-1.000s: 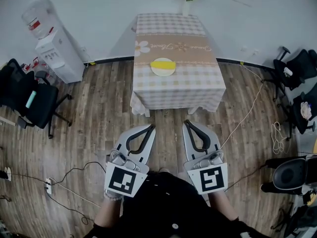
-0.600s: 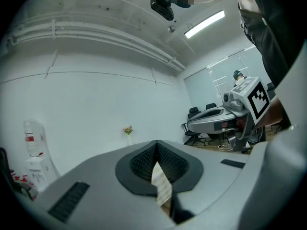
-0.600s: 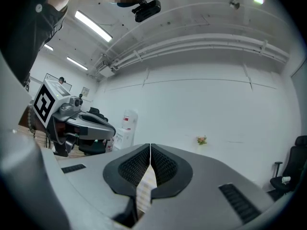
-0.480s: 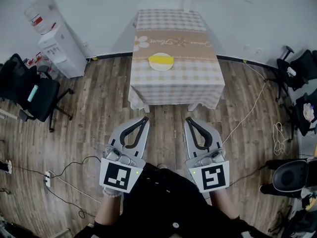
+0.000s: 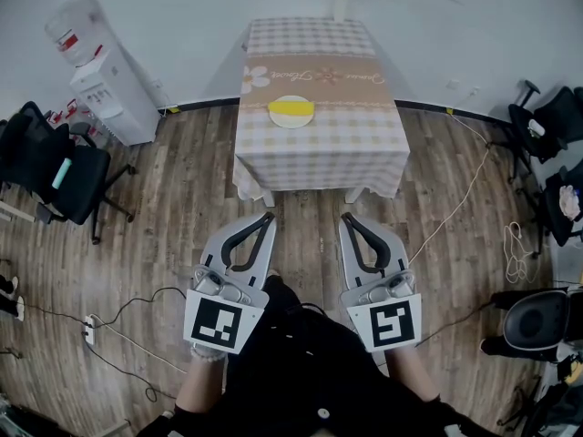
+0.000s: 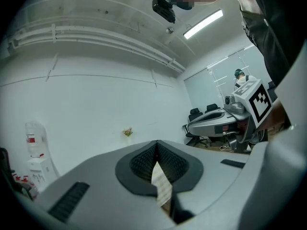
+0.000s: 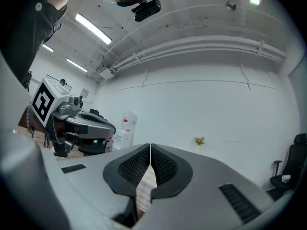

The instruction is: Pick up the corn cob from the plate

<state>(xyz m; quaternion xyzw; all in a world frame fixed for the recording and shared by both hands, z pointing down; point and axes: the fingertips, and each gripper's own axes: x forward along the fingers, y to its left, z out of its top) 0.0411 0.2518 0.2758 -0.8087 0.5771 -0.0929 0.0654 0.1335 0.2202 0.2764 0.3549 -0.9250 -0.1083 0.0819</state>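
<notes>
A yellow corn cob point(image 5: 291, 108) lies on a white plate point(image 5: 291, 120) on the checked-cloth table point(image 5: 319, 144) ahead of me in the head view. My left gripper point(image 5: 268, 217) and right gripper point(image 5: 347, 218) are held side by side over the wooden floor, well short of the table. Both are shut with nothing between the jaws. In the left gripper view the left gripper point(image 6: 156, 147) has its tips touching, and in the right gripper view the right gripper point(image 7: 150, 150) likewise. Each gripper view shows the table only as a sliver through the jaw gap.
A flower vase point(image 5: 342, 3) stands at the table's far end. A water dispenser point(image 5: 96, 71) is at the left wall, office chairs point(image 5: 50, 176) at left and more chairs point(image 5: 547, 135) at right. Cables point(image 5: 127, 321) trail over the floor.
Both grippers and my view have advanced a little toward the table; the table and plate sit slightly closer and shifted left in the head view. Both jaws stayed shut.
</notes>
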